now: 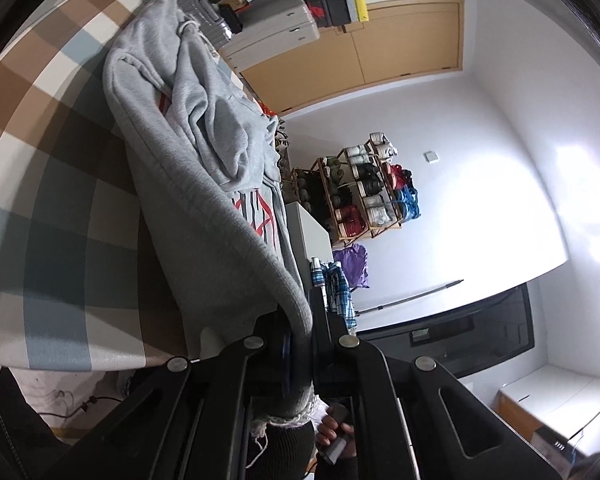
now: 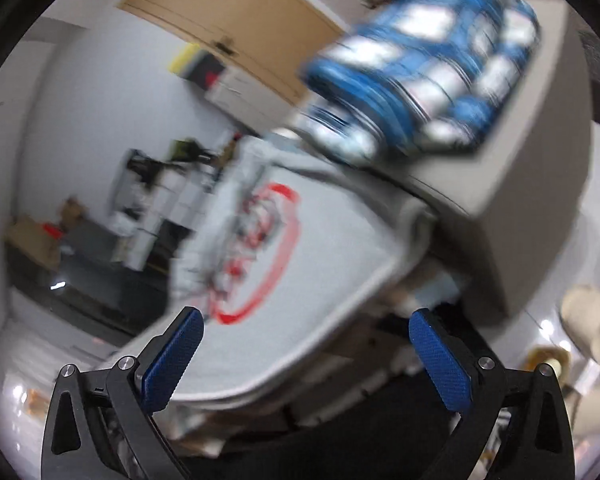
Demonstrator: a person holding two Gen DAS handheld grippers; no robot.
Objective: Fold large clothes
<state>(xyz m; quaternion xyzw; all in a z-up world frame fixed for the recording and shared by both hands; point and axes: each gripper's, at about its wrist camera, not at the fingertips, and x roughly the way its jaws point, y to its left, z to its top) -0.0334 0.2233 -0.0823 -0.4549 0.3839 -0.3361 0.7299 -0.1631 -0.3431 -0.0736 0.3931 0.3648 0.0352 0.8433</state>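
Left wrist view: the left gripper is clamped on the ribbed hem of a grey hoodie, fabric pinched between its closed fingers at the bottom of the frame. From there the hoodie stretches away across a checked cloth of brown, white and blue-grey squares, bunched in folds with its hood and white drawstring at the far end and red print showing on the front. Beyond the hoodie a rack of rolled clothes stands against the white wall, near a wooden door.

Right wrist view, heavily blurred: the right gripper is spread wide, its blue pads well apart and holding nothing. Ahead of it the hoodie lies flat, a red oval print on its grey front, its rounded edge nearest the fingers. A folded blue-and-white plaid garment sits on a grey box just beyond.
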